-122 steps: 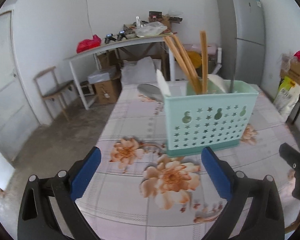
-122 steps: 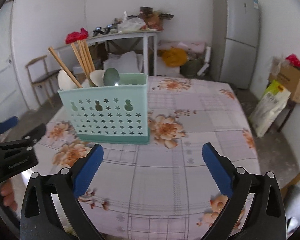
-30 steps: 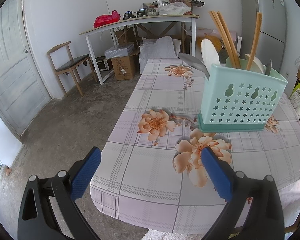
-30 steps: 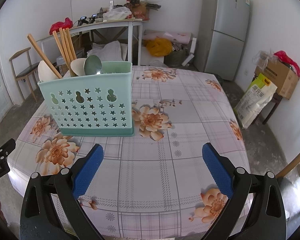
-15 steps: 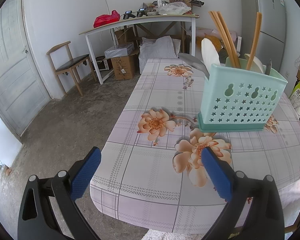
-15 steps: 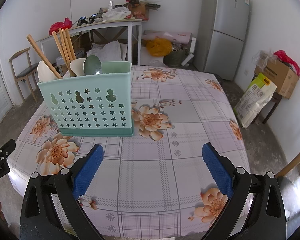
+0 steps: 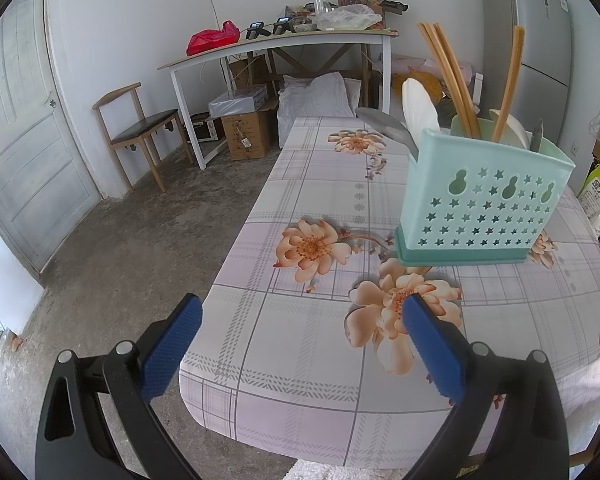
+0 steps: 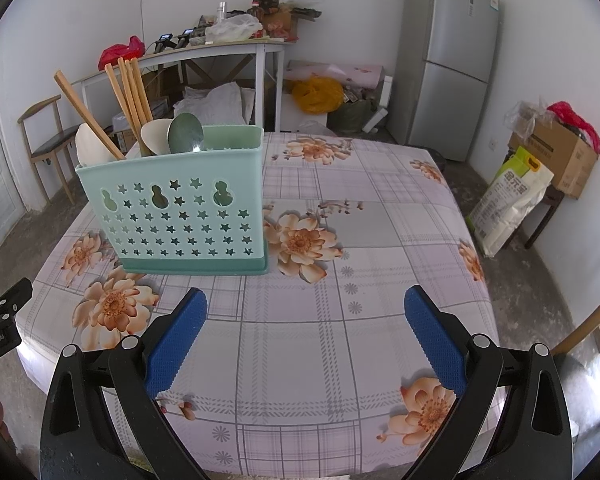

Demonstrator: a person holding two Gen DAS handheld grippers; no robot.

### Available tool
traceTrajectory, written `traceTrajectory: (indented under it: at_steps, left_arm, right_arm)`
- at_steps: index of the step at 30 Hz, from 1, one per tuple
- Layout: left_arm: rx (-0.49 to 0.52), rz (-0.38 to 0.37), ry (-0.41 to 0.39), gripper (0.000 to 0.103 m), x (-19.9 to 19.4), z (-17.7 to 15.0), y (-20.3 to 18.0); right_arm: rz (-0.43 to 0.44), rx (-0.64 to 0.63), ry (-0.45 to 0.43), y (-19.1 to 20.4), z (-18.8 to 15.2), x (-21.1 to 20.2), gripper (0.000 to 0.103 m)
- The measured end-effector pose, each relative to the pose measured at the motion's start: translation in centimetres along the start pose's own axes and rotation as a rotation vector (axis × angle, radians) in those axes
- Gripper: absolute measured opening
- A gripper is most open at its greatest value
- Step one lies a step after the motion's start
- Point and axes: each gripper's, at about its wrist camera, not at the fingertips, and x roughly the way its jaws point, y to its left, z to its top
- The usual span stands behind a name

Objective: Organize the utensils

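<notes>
Hovering level, left gripper (image 7: pixel 302 340) — right gripper (image 8: pixel 306 322), jaws wide

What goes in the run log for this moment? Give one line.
left hand-held gripper: open, empty | right hand-held gripper: open, empty | utensil holder: upright on table, chopsticks and spoons inside

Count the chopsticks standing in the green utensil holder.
4 visible chopsticks in the utensil holder: a cluster of three leaning together near the spoons, and one slanting apart toward the chair side. Shorter ones may be hidden inside.
</notes>
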Motion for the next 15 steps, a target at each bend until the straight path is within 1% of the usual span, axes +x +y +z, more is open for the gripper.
traceTrajectory:
  at_steps: [15]
  left_arm:
    - [0.000,0.000,0.000,0.098,0.00,0.00,0.03]
  right_arm:
    - [0.000,0.000,0.001,-0.07,-0.01,-0.04,0.095]
